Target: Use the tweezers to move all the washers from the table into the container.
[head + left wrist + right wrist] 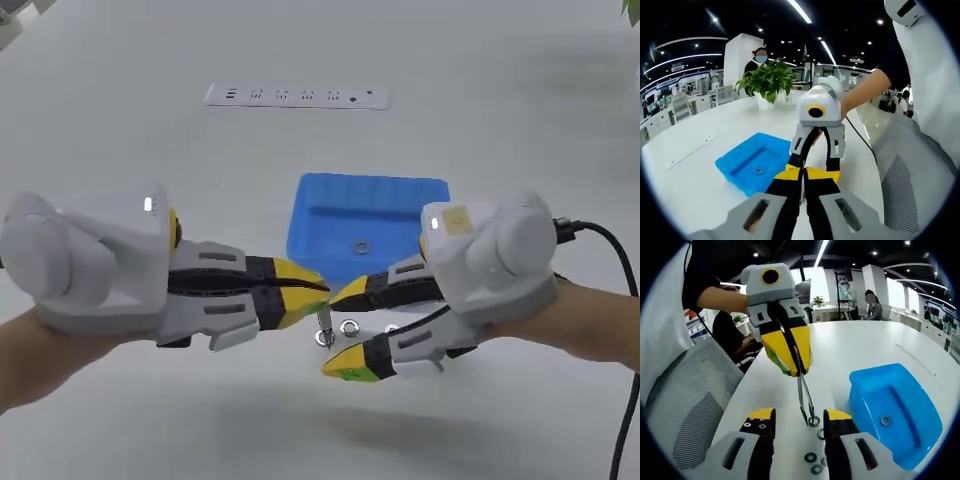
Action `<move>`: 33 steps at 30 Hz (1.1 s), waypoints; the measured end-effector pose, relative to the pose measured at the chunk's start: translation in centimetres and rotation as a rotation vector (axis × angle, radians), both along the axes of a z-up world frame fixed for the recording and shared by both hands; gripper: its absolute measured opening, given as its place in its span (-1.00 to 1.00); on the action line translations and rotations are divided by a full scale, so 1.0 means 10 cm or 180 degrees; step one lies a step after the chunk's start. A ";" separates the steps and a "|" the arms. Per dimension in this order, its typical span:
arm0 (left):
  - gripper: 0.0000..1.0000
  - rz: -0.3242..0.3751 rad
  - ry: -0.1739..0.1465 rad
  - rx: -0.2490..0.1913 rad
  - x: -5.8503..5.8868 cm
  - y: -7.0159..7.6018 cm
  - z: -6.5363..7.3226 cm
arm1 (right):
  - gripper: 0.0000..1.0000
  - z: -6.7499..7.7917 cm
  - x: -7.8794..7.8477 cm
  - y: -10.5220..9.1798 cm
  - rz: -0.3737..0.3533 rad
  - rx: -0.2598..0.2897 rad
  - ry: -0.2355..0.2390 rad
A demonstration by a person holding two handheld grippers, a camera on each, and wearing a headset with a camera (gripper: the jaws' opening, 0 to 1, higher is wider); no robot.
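"What do your jaws have?"

"My left gripper (pixel 792 371) is clamped tight on the upper end of the tweezers (pixel 802 390), whose tips point down at the table (pixel 860 345). My right gripper (pixel 799 414) holds nothing. Its jaws stand apart, one on either side of the tweezer tips."

"And the washers?"

"The nearest washer (pixel 813 420) lies right at the tips, touching them or very nearly. I can't tell whether it is actually pinched. A few loose washers (pixel 810 457) lie on the table just beside it, between my right jaws. One delivered washer (pixel 885 420) lies inside the blue container (pixel 865 395), which stands near the group on the far side. A power strip (pixel 295 97) lies well beyond that."

"How will they handle?"

"I judge them light, thin, hard and slick, small metal rings lying flat, so there's little edge to get under. I'd put one tip through the hole and the other outside the rim, then pinch across the band. If I squeeze off-centre, the ring could flick away or twist out. The tweezers are springy, so my left jaws must hold their pressure steady all the way to the container."
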State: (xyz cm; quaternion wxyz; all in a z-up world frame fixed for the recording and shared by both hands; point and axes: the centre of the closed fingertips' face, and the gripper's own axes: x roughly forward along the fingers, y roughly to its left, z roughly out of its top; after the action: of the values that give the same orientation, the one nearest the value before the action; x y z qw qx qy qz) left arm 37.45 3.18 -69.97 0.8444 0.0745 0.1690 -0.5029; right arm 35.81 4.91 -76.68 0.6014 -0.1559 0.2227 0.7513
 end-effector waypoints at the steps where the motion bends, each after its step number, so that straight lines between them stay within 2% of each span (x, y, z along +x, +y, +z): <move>1: -0.91 0.0008 0.0009 -0.0004 0.01 0.00 0.00 | -0.30 -0.01 0.00 0.02 0.0022 -0.0011 -0.0002; 4: -0.91 -0.0001 0.0030 0.0001 0.00 0.00 0.00 | -0.40 -0.01 0.00 0.04 0.0084 -0.0012 0.0000; 9: -0.91 -0.0008 0.0077 0.0013 -0.02 0.03 -0.01 | -0.50 -0.02 0.00 0.07 0.0190 -0.0045 -0.0084; 12: -0.90 -0.0019 0.0083 0.0056 -0.03 0.04 -0.02 | -0.58 -0.04 0.00 0.07 0.0243 -0.0087 -0.0131; 14: -0.90 -0.0023 0.0087 0.0075 -0.04 0.04 -0.02 | -0.62 -0.05 0.01 0.07 0.0262 -0.0116 -0.0216; 21: -0.90 -0.0046 0.0091 0.0099 -0.06 0.03 -0.05 | -0.75 -0.05 0.02 0.08 0.0296 -0.0134 -0.0297; 26: -0.90 -0.0057 0.0094 0.0105 -0.06 0.02 -0.06 | -0.77 -0.06 0.02 0.07 0.0352 -0.0136 -0.0389; 29: -0.90 -0.0049 0.0092 0.0104 -0.05 0.02 -0.06 | -0.79 -0.06 0.02 0.06 0.0398 -0.0122 -0.0506; 33: -0.89 0.0009 0.0087 0.0131 -0.03 0.02 -0.06 | -0.80 -0.06 0.04 0.06 0.0371 -0.0104 -0.0487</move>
State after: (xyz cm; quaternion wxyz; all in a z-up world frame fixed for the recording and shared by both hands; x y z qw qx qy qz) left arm 37.16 3.35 -70.56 0.8410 0.0848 0.1910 -0.4990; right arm 36.16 5.51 -77.30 0.5693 -0.2354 0.1789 0.7671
